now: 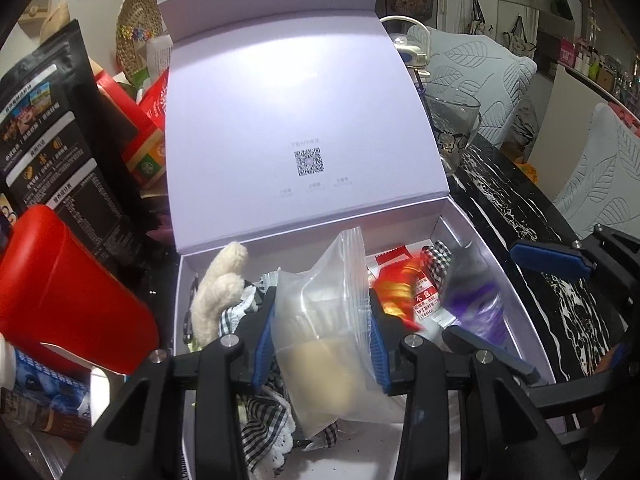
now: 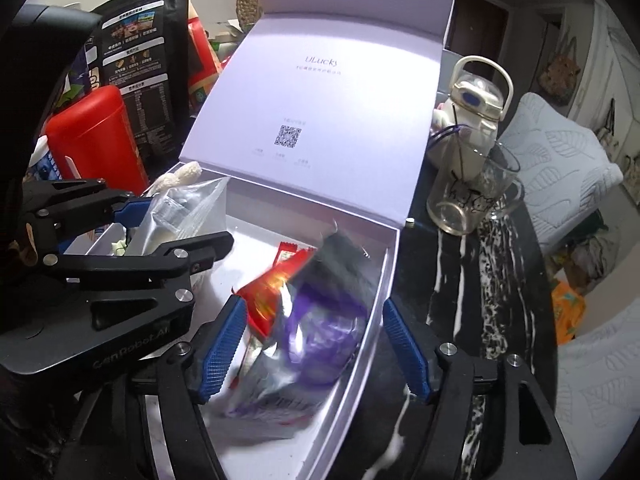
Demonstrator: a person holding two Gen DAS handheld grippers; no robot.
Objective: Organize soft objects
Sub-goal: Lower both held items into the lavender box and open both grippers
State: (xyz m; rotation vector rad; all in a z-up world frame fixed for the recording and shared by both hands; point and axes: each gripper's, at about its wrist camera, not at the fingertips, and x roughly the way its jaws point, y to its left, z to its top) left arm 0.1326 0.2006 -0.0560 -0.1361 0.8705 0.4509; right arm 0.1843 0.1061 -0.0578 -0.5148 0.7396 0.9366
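An open lavender box (image 1: 504, 276) (image 2: 378, 276) holds the soft things. My left gripper (image 1: 320, 346) (image 2: 168, 228) is shut on a clear zip bag (image 1: 320, 312) (image 2: 188, 204) with something beige inside, held upright over the box's left half. A cream plush toy (image 1: 218, 292) (image 2: 180, 174) and black-and-white checked cloth (image 1: 264, 412) lie beside and under the bag. My right gripper (image 2: 316, 348) (image 1: 516, 300) is open over the box's right side. A blurred purple-and-silver packet (image 2: 324, 328) (image 1: 476, 300) and a red snack packet (image 2: 276, 280) (image 1: 400, 288) lie between its pads, untouched.
The box lid (image 1: 280, 100) (image 2: 320, 100) stands up behind. Left of the box are a red canister (image 1: 68, 292) (image 2: 96, 136) and a black pouch (image 1: 52, 120) (image 2: 148, 60). On the black marble table (image 2: 480, 280) at right stand a glass mug (image 2: 468, 196) (image 1: 452, 120) and a cream bottle (image 2: 472, 112).
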